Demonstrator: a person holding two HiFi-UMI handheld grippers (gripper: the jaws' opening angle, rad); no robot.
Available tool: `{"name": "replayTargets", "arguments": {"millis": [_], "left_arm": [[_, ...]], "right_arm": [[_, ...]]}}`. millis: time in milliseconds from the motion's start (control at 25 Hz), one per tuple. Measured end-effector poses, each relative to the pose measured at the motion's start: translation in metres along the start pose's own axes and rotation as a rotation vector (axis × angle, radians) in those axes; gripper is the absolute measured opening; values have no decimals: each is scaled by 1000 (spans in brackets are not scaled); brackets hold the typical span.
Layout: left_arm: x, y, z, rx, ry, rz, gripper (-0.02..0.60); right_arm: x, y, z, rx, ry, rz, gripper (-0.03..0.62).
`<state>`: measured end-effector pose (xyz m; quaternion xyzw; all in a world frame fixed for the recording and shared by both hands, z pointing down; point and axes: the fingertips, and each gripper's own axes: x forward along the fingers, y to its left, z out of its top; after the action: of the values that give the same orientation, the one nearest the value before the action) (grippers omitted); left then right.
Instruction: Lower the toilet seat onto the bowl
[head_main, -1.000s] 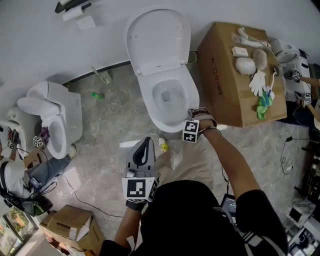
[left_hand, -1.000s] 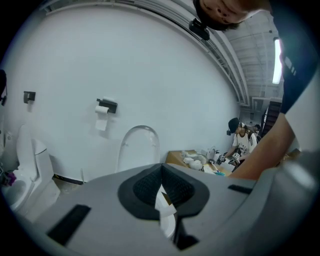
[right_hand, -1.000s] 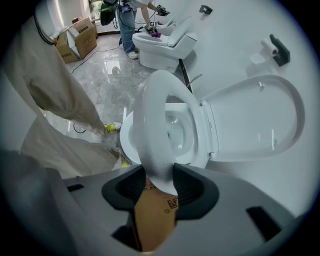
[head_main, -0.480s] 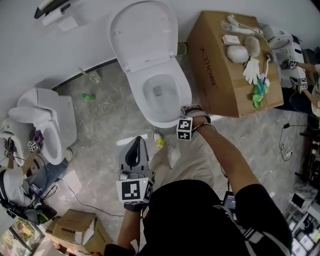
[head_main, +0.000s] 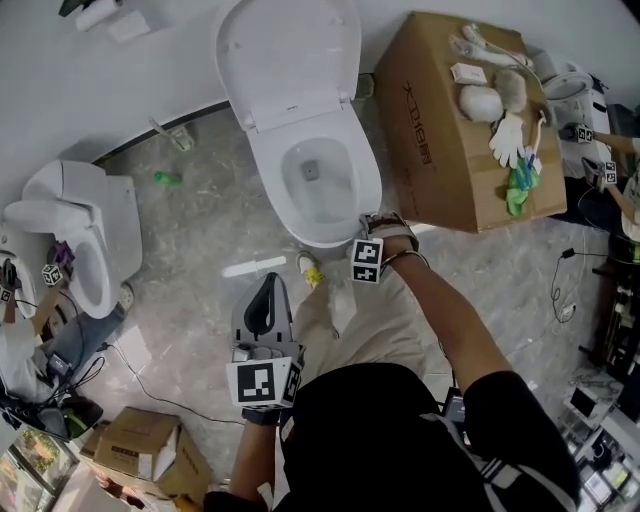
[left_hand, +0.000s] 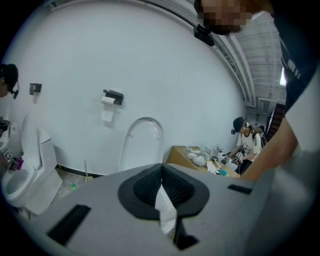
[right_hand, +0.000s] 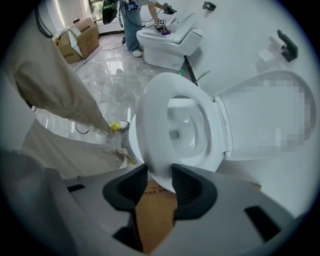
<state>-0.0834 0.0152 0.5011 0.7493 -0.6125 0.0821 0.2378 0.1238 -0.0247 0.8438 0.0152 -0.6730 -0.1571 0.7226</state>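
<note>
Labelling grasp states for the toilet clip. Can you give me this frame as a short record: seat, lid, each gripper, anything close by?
toilet seat: low over the bowl; contact with it not clear
lid: raised
right gripper: jaws on the seat's front edge, just closed a little further
left gripper: jaws together, nothing held, back from the bowl
nearby: cardboard box, right of the bowl in the head view
</note>
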Motion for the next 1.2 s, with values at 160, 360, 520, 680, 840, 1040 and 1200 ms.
{"name": "replayTargets", "arguments": {"millis": [160,360,520,680,840,1040,1200], "left_arm": [[2,4,-8,-6,17,7,11],[7,6,-13,-11,22,15,11],[8,14,-17,-9,28,35,11],[11,21,-19,-5,32,46,11],[10,23,-25,-6,44,50,11],[19,24,-35,11,63,52,11],[27,28,-41,28,79,51,11]], "right_arm": [[6,6,1,-4,-3,-16,152],[12,9,0,-7,-10,-31,153],[17,15,1,-1,-10,-33,155],[22,17,0,2,-8,-39,158],[26,22,4,3,-14,-35,160],[31,27,3,10,-21,-35,163],[37,30,2,8,-21,-23,163]]}}
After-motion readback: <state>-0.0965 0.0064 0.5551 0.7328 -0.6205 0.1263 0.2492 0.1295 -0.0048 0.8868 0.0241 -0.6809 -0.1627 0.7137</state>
